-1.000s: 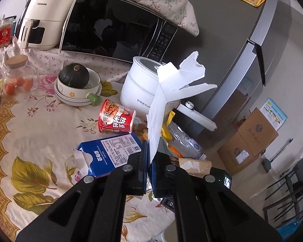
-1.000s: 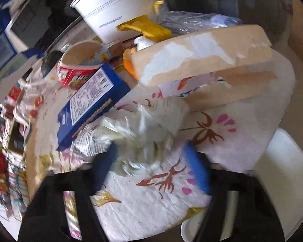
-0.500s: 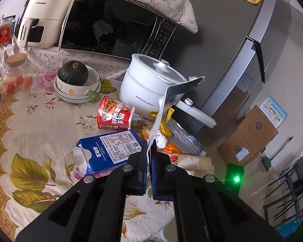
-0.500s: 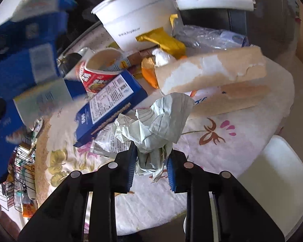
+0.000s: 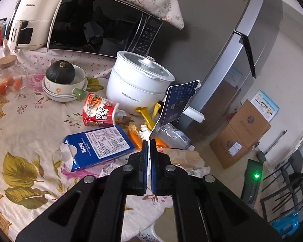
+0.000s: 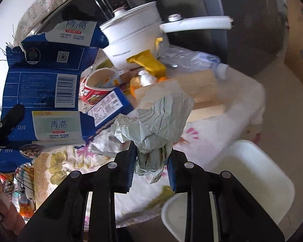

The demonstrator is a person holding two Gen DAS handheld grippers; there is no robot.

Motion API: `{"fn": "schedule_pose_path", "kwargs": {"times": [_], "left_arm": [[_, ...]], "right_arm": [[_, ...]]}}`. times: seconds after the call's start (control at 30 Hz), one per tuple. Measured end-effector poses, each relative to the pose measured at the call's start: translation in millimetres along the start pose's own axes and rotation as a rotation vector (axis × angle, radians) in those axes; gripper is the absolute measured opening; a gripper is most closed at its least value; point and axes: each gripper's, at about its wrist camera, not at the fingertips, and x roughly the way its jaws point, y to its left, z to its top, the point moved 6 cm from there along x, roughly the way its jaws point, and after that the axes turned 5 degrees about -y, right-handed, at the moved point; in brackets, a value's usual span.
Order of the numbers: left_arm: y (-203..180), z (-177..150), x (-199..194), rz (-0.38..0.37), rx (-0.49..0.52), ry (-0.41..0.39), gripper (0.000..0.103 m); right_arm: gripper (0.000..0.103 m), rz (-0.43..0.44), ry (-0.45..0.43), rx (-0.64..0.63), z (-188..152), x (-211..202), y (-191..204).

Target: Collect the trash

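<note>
Left gripper (image 5: pixel 149 147) clamped on flattened blue carton (image 5: pixel 176 104) held upright above the table (image 5: pixel 30 125) trash pile, right gripper (image 6: pixel 151 157) pinching crumpled paper wad (image 6: pixel 153 127) lifted over table edge

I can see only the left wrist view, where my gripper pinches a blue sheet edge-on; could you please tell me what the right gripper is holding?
Observer: The right gripper is shut on a crumpled pale green paper wad.
Operator: Thank you. What is printed on my sheet's face?
Observer: It is a flattened blue cardboard carton. The right wrist view shows a barcode and pale green labels on it.
Operator: Is there a bin nearby?
Observer: A white plastic object with rounded corners sits below the edge of the floral-clothed table. I cannot tell whether it is a bin.
</note>
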Motion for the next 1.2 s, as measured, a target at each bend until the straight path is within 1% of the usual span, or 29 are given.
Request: {"fn": "schedule_pose_path", "kwargs": {"times": [0.07, 0.17, 0.23, 0.33, 0.43, 0.47, 0.5, 0.53, 0.57, 0.63, 0.7, 0.77, 0.83, 0.87, 0.9, 0.97, 1.07, 1.2], "left_arm": [[-4.4, -2.5, 0.1, -0.008, 0.007, 0.003, 0.002], [-13.2, -7.7, 0.2, -0.021, 0.023, 0.011, 0.002], [-18.7, -11.9, 0.4, -0.030, 0.032, 0.018, 0.002], [-28.0, -20.0, 1.0, -0.049, 0.046, 0.034, 0.002], [-37.4, -29.3, 1.7, -0.070, 0.060, 0.052, 0.002], [-39.9, -31.9, 1.8, -0.076, 0.063, 0.057, 0.002], [-42.5, -34.8, 1.9, -0.083, 0.066, 0.063, 0.002], [-46.1, -38.3, 2.7, -0.092, 0.068, 0.073, 0.002], [-49.3, -41.6, 3.5, -0.100, 0.071, 0.082, 0.002], [-57.0, -50.0, 6.2, -0.110, 0.082, 0.102, 0.002], [-62.6, -57.5, 8.8, -0.116, 0.093, 0.119, 0.002], [-67.0, -64.5, 12.1, -0.122, 0.098, 0.138, 0.002], [-72.3, -73.0, 16.7, -0.131, 0.103, 0.163, 0.002], [-74.1, -76.1, 18.1, -0.133, 0.105, 0.171, 0.003], [-76.5, -79.9, 20.2, -0.136, 0.108, 0.181, 0.003], [-82.8, -88.5, 26.0, -0.141, 0.115, 0.208, 0.003], [-92.3, -100.8, 33.6, -0.153, 0.121, 0.246, 0.003], [-107.4, -118.1, 44.5, -0.171, 0.135, 0.298, 0.003]], "right_arm": [[0.026, -0.011, -0.004, 0.006, -2.0, -7.6, -8.8], [0.026, -0.050, -0.019, -0.001, -5.2, -19.9, -22.7], [0.027, -0.072, -0.012, -0.007, -10.0, -20.5, -29.3], [0.029, -0.107, 0.026, -0.011, -24.9, -22.3, -41.4], [0.034, -0.150, 0.099, -0.009, -46.2, -22.1, -56.0], [0.038, -0.156, 0.112, -0.010, -49.3, -22.1, -57.8], [0.048, -0.163, 0.128, -0.010, -54.7, -23.0, -61.5], [0.055, -0.169, 0.130, -0.007, -58.0, -25.0, -64.1], [0.064, -0.180, 0.124, -0.004, -60.6, -28.5, -66.9], [0.067, -0.205, 0.109, -0.012, -65.5, -36.5, -72.1], [0.078, -0.228, 0.096, 0.001, -69.7, -44.4, -80.1], [0.083, -0.243, 0.083, 0.028, -71.5, -50.5, -89.7], [0.083, -0.276, 0.062, 0.044, -70.4, -57.7, -100.0], [0.086, -0.319, 0.035, 0.045, -67.2, -62.9, -107.0], [0.088, -0.342, 0.018, 0.044, -65.1, -65.0, -111.2], [0.089, -0.428, -0.052, 0.026, -55.8, -77.2, -121.5], [0.089, -0.501, -0.127, 0.013, -45.7, -91.9, -130.6], [0.093, -0.600, -0.235, 0.013, -34.2, -116.5, -143.3]]}}
